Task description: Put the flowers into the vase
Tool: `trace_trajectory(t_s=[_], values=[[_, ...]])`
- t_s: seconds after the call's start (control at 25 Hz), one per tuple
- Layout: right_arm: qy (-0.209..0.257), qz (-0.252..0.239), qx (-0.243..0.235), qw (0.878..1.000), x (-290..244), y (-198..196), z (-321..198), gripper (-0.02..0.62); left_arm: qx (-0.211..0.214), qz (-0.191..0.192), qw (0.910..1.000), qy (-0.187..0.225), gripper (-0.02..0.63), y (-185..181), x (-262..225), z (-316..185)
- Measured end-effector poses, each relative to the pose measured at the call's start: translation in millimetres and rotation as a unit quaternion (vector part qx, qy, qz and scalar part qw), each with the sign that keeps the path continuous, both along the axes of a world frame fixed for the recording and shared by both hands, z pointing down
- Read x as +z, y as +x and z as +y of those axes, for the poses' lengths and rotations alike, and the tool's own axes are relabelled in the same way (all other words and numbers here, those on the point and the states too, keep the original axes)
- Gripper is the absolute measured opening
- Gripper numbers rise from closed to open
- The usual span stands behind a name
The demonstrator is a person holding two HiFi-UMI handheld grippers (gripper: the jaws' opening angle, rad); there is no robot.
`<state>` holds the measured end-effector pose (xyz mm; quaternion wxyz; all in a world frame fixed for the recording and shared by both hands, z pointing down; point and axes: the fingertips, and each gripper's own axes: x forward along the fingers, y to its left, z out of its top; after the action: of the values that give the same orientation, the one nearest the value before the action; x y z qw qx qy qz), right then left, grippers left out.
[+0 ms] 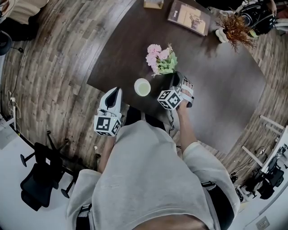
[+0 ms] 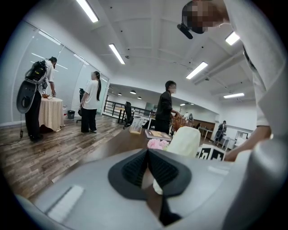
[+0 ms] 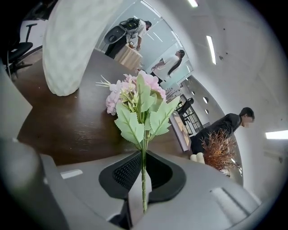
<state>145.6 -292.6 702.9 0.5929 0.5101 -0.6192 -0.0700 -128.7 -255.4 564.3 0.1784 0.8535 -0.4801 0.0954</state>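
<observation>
The flowers [image 1: 160, 59], a small bunch of pink blooms with green leaves on one thin green stem, are over the dark table [image 1: 216, 90], a little in from its near edge. The stem runs back into the right gripper [image 1: 177, 80]. In the right gripper view the flowers [image 3: 139, 101] stand straight out from the right gripper [image 3: 143, 168], whose ribbed black pads [image 3: 123, 173] are closed against the stem on both sides, with the stem's cut end behind them. Whether the blooms rest on the tabletop or are held clear of it cannot be told.

The vase [image 1: 142, 87], pale and cream-coloured with its round mouth open upward, stands upright near the table's near edge, just beside the flowers and on their left. In the right gripper view the vase [image 3: 76, 40] rises large at the upper left, apart from the bunch.

The left gripper [image 1: 117, 91] is held at the near edge, left of the vase and not touching it. In its own view the left gripper [image 2: 147, 168] has its jaws pressed together with nothing between them, and the vase [image 2: 184, 141] shows beyond them.

At the table's far edge lie a book [image 1: 189, 17] and a small box [image 1: 154, 3]. A dried brown plant [image 1: 234, 29] in a white pot stands near the far right corner.
</observation>
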Motion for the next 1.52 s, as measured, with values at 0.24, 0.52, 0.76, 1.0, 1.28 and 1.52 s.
trace_trajectory(t_s=[0.24,0.52,0.76,1.0,1.28,1.52], values=[[0.027,-0.063,0.03,0.997,-11.1,4.1,-3.8,0.029,0.004,-0.001,1.0,0.002,0.011,4.8,-0.5,-2.6],[0.011,-0.09,0.048,0.995,-8.5,3.3,-1.6,0.028,0.003,-0.001,1.0,0.002,0.011,4.1,-1.9,3.4],[0.011,-0.143,0.071,0.987,-8.5,3.0,-1.0,0.025,0.0,0.0,1.0,0.003,0.011,1.7,-3.2,4.8],[0.059,-0.343,0.158,0.924,-35.7,6.1,-4.3,0.023,0.002,-0.001,1.0,0.006,0.011,3.8,-3.2,7.8],[0.116,-0.473,0.161,0.859,-83.8,-1.2,-18.9,0.023,0.075,-0.017,0.9968,0.02,0.348,33.7,14.1,17.2],[0.126,-0.49,0.141,0.851,-100.2,-11.8,-23.4,0.023,0.152,-0.05,0.9866,0.03,0.504,75.9,36.3,20.4]])
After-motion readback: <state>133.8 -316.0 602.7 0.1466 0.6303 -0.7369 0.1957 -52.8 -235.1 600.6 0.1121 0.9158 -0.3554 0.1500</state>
